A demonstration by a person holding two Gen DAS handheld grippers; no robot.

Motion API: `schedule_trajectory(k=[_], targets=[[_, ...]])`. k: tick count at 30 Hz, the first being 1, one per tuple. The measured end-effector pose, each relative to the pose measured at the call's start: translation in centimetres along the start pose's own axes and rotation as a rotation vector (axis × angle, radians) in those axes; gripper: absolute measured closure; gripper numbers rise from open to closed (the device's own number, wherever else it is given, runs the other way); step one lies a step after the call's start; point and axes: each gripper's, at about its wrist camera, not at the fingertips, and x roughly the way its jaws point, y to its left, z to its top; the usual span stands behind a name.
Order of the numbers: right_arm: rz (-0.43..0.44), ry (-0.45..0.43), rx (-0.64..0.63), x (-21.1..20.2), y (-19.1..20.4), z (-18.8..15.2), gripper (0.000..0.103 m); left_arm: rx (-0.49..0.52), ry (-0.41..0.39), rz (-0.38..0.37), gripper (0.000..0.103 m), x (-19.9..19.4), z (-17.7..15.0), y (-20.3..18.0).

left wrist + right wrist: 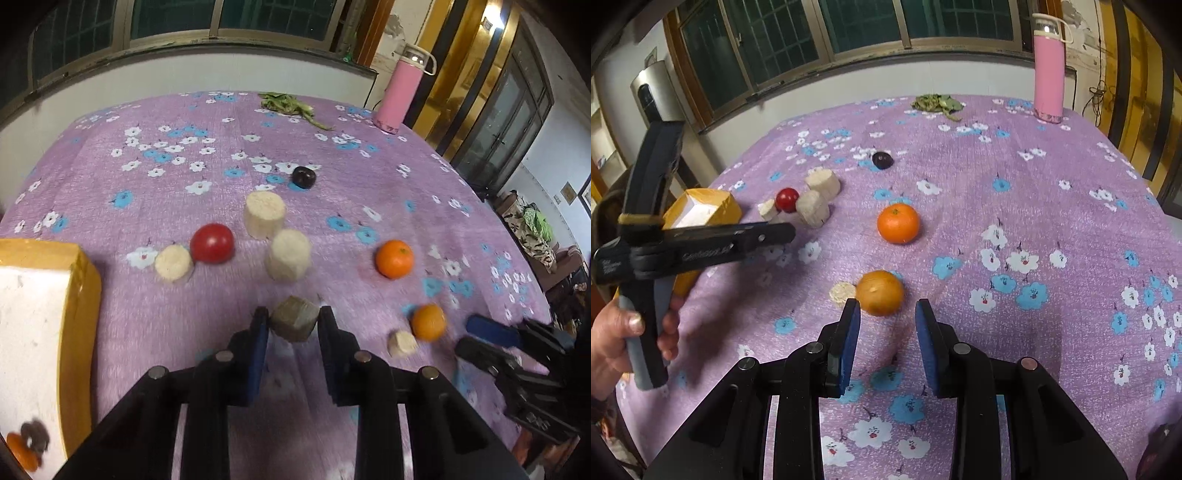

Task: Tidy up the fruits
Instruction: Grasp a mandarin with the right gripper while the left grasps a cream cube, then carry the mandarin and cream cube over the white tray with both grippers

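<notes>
Left tongs (pixel 293 325), left wrist view: jaws drawn in, pads pressing both flanks of a brownish faceted chunk (pixel 294 318), which sits at the fingertips and looks clamped. Ahead of the tips: two pale cylinder pieces (pixel 289 254), a red tomato (pixel 212 243) beside a smaller pale piece, a dark plum (pixel 303 177) further off. Right of the tips: one mandarin (pixel 394 258), a second mandarin (pixel 428 322) nearer, touching a small pale stub. Left of the tongs: yellow box (pixel 83 295) with white lining, one orange fruit already inside. Right tongs (pixel 887 317), right wrist view: jaws narrowly parted, nothing gripped; the near mandarin (pixel 880 292) lies just beyond the tips, closer to the left pad, apparently untouched. Far mandarin (pixel 898 223) further ahead; box well to the left, behind the left tongs. Handling, judged: mandarins light, round, thin-skinned, prone to roll; grip across the widest girth, gently. Chunk stiffer; flat facets suit the pads.
</notes>
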Motion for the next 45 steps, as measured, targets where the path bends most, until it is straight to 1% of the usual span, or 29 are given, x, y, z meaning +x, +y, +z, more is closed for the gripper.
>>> schedule_trajectory(k=[2, 4, 6, 7, 8, 13, 14, 15, 16, 19, 23, 25, 28, 31, 35, 38, 45], targets=[[-0.017, 0.017, 0.001, 0.5, -0.1, 0.0, 0.073, 0.008, 0.002, -0.003, 0.073, -0.6, -0.7, -0.2], [-0.006, 0.04, 0.012, 1.3, -0.3, 0.1, 0.073, 0.009, 0.004, -0.012, 0.073, -1.0, -1.4, -0.4], [-0.021, 0.043, 0.001, 1.9, -0.1, 0.3, 0.072, 0.007, 0.015, -0.023, 0.073, -1.2, -2.0, -0.6], [-0.015, 0.055, -0.007, 2.4, 0.1, 0.4, 0.072, 0.006, 0.017, -0.025, 0.073, -1.3, -2.2, -0.7], [-0.006, 0.059, -0.01, 2.7, 0.3, 0.5, 0.069, 0.007, 0.019, -0.025, 0.073, -1.4, -2.5, -0.7], [-0.025, 0.058, -0.019, 3.7, 0.7, 0.9, 0.068, -0.022, 0.034, -0.039, 0.073, -1.8, -3.5, -0.4], [-0.023, 0.06, -0.024, 3.8, 0.8, 0.9, 0.068, -0.026, 0.035, -0.038, 0.073, -1.9, -3.6, -0.3], [-0.032, 0.058, -0.027, 3.7, 0.8, 0.9, 0.071, -0.027, 0.035, -0.038, 0.073, -2.1, -3.8, -0.3], [-0.047, 0.063, -0.035, 3.6, 1.0, 0.8, 0.073, -0.028, 0.032, -0.039, 0.073, -2.3, -3.9, -0.3], [-0.086, 0.069, -0.058, 2.9, 1.6, 0.2, 0.073, -0.035, 0.027, -0.043, 0.073, -2.9, -4.3, -0.1], [-0.067, 0.084, -0.055, 2.2, 1.6, -1.1, 0.072, -0.044, 0.041, -0.054, 0.073, -3.2, -5.1, 0.0], [-0.074, 0.098, -0.036, 2.2, 1.3, -1.6, 0.071, -0.042, 0.048, -0.056, 0.073, -3.3, -5.5, -0.1], [-0.075, 0.086, -0.011, 2.0, 1.1, -2.1, 0.071, -0.041, 0.056, -0.057, 0.073, -3.4, -6.0, -0.1], [-0.092, 0.095, -0.016, 1.9, 1.4, -2.3, 0.071, -0.042, 0.059, -0.058, 0.073, -3.6, -6.3, -0.1], [-0.135, 0.08, -0.039, 1.3, 2.1, -2.8, 0.073, -0.04, 0.054, -0.054, 0.073, -4.1, -6.8, -0.1], [-0.125, 0.058, -0.012, -0.4, 2.4, -3.0, 0.073, -0.046, 0.042, -0.048, 0.073, -4.9, -7.0, 0.1], [-0.095, 0.004, -0.004, -4.4, 4.2, -3.5, 0.073, -0.068, -0.007, -0.031, 0.073, -7.8, -7.6, 0.7]])
